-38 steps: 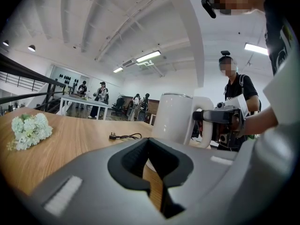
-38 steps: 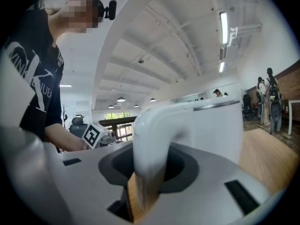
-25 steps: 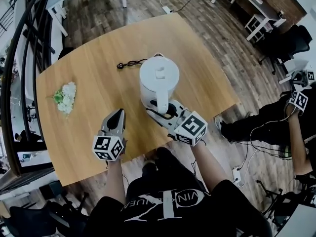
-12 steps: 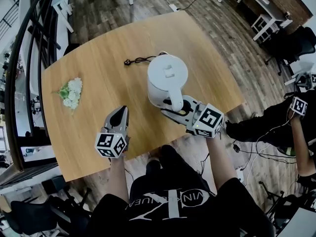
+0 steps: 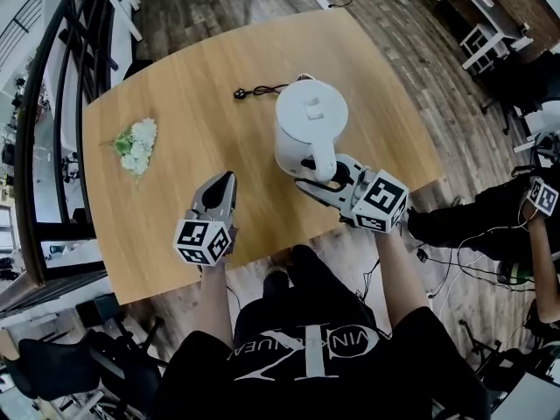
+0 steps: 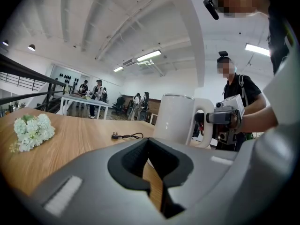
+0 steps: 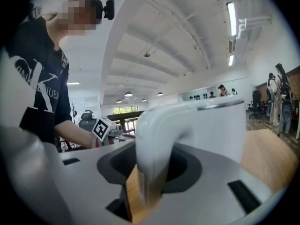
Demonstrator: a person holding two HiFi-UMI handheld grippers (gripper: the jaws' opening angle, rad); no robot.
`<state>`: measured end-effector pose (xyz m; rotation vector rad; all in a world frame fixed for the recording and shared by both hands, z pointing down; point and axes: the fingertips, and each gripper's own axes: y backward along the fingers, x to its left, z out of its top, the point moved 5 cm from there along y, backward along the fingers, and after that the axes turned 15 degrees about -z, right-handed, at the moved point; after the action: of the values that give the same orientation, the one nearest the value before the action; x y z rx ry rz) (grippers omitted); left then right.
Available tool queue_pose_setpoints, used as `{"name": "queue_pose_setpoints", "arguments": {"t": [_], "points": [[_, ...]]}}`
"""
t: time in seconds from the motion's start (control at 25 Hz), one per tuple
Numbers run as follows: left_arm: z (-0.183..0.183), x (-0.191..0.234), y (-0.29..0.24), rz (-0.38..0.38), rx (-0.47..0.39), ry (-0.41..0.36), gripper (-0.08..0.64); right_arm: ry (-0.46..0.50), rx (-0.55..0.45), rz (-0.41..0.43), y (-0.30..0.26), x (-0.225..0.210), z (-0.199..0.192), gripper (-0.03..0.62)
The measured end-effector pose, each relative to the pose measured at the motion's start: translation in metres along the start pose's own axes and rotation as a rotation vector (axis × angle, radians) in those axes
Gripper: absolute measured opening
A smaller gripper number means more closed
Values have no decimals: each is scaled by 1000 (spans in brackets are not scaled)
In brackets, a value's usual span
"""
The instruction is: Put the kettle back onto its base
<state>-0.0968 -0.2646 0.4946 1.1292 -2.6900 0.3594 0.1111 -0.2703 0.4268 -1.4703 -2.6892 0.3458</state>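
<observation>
Straddling the handle (image 5: 325,157) of the kettle (image 5: 311,116), the right gripper (image 5: 319,176) is loosened, its jaws having just been opening; the left gripper (image 5: 225,182) is clenched empty over the counter (image 5: 175,86), to its left.

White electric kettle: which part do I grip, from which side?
Grip the upright loop handle of the white electric kettle, coming level from the near edge of the wooden table, where it juts toward the person. The right gripper straddles it; its jaws have just been opening.
</observation>
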Motion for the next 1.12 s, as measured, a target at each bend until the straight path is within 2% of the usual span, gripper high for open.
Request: {"name": "queue_pose_setpoints", "arguments": {"t": [0.2, 0.4, 0.44, 0.48, 0.56, 0.6, 0.64, 0.68, 0.8, 0.88, 1.04, 1.12], "points": [[0, -6, -2, 4, -1, 7, 11, 2, 9, -120, -9, 7, -10, 127], [5, -9, 2, 11, -4, 3, 11, -23, -16, -151, -8, 7, -8, 128], [7, -14, 2, -43, -1, -13, 11, -21, -14, -145, -7, 6, -9, 128], [11, -24, 3, -159, 12, -41, 11, -20, -12, -131, -6, 6, -9, 128], [16, -52, 6, -486, 76, -100, 11, -21, -9, -85, -6, 8, -7, 129], [18, -60, 10, -580, 110, -110, 11, -22, -9, -64, -7, 10, -6, 143], [19, -58, 14, -587, 124, -109, 11, -22, -11, -51, -7, 11, -6, 150], [21, -50, 17, -529, 110, -102, 11, -21, -15, -47, -7, 11, -6, 154], [27, -15, 23, -271, -15, -46, 11, -28, -32, -62, -5, 11, -9, 167], [28, -5, 24, -170, -52, -37, 11, -34, -42, -83, -4, 11, -12, 169], [28, -5, 14, -122, -58, -58, 11, -29, -57, -131, -4, 13, -9, 169], [27, -9, 8, -121, -63, -54, 11, -37, -50, -93, -4, 15, -10, 182]]}}
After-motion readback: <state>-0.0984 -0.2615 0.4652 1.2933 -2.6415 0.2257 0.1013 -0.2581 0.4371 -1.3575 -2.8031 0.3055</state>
